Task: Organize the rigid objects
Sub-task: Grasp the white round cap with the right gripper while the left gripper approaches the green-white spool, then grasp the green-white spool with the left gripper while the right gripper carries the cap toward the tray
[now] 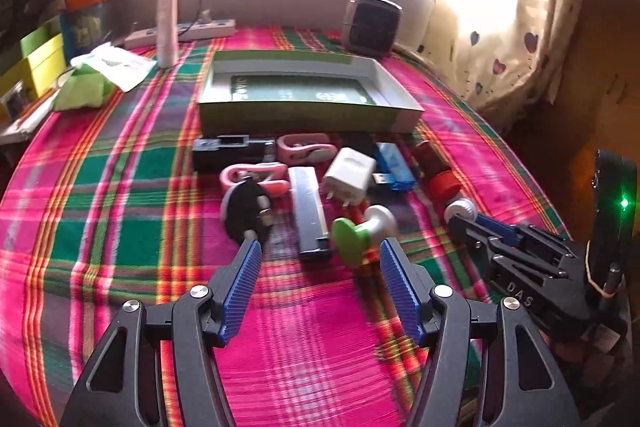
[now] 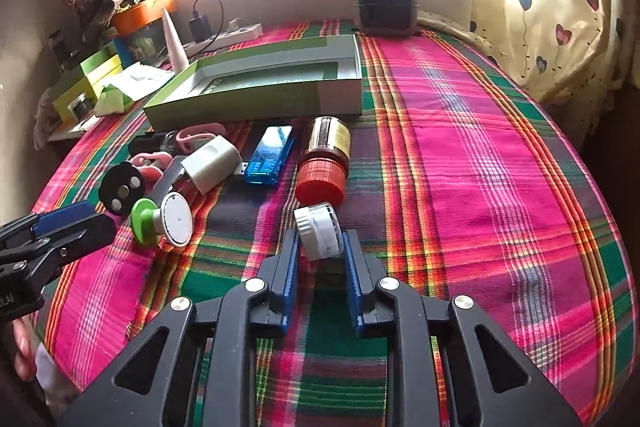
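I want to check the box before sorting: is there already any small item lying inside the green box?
No. In the left wrist view the green box holds only its printed bottom, and the small items lie in front of it.

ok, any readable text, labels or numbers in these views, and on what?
"DAS": raised letters on the black body of the right gripper, seen from the left wrist.
White print on the green floor of the open cardboard box: too blurred.
Yellow label on the red-capped brown jar: too small.
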### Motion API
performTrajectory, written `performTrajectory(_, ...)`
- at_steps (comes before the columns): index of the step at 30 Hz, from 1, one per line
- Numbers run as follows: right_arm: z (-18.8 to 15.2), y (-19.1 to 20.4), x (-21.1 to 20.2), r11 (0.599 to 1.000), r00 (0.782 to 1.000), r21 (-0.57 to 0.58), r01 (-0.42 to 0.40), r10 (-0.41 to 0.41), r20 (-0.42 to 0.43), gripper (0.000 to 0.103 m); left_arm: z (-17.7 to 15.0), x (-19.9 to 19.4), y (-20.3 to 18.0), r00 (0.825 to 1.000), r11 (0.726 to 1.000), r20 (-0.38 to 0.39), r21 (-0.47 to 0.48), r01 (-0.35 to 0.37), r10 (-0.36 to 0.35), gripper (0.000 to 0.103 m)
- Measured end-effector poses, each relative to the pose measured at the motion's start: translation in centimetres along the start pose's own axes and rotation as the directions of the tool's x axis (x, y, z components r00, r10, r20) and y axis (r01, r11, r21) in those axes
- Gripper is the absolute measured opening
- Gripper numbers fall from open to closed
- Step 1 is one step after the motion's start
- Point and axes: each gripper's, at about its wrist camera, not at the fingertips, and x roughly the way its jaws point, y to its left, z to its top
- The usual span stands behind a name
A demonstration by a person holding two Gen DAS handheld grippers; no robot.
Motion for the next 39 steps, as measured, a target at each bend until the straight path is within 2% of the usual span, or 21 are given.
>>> performTrajectory(4,-0.1,-0.3,-0.2,1.0,1.0,-0.004,-0.005,0.005,0.004,0.022,0.3,1.0,-1.1,0.999,1.0,-0.036,0.021,0.01,-0.009,0.062)
performTrajectory(9,-0.2,-0.6,-0.3,1.0,1.0,-0.005,-0.011,0.011,0.006,0.022,0.6,1.3,-2.1,0.999,0.999,-0.031,0.042,0.023,-0.021,0.061)
performTrajectory(16,-0.3,-0.8,-0.5,1.0,1.0,-0.011,-0.018,0.018,0.005,0.022,0.7,2.9,-2.6,0.997,0.999,-0.073,0.043,-0.021,0.024,0.055)
performTrajectory(21,-0.3,-0.9,-0.5,1.0,1.0,-0.016,-0.023,0.023,0.004,0.022,0.9,3.3,-2.9,0.997,0.998,-0.061,0.049,-0.044,0.047,0.053)
performTrajectory(26,-0.4,-0.9,-0.5,0.999,1.0,-0.018,-0.03,0.03,0.001,0.022,1.1,3.6,-3.2,0.997,0.996,-0.051,0.064,-0.06,0.063,0.046)
performTrajectory(29,-0.3,-1.0,-0.5,0.999,1.0,-0.021,-0.031,0.031,-0.001,0.022,1.2,3.6,-3.3,0.997,0.997,-0.05,0.06,-0.049,0.052,0.04)
performTrajectory(39,-0.3,-0.9,-0.5,0.999,1.0,-0.028,-0.03,0.03,-0.002,0.022,1.2,3.4,-3.1,0.999,0.999,-0.037,0.046,-0.03,0.031,0.036)
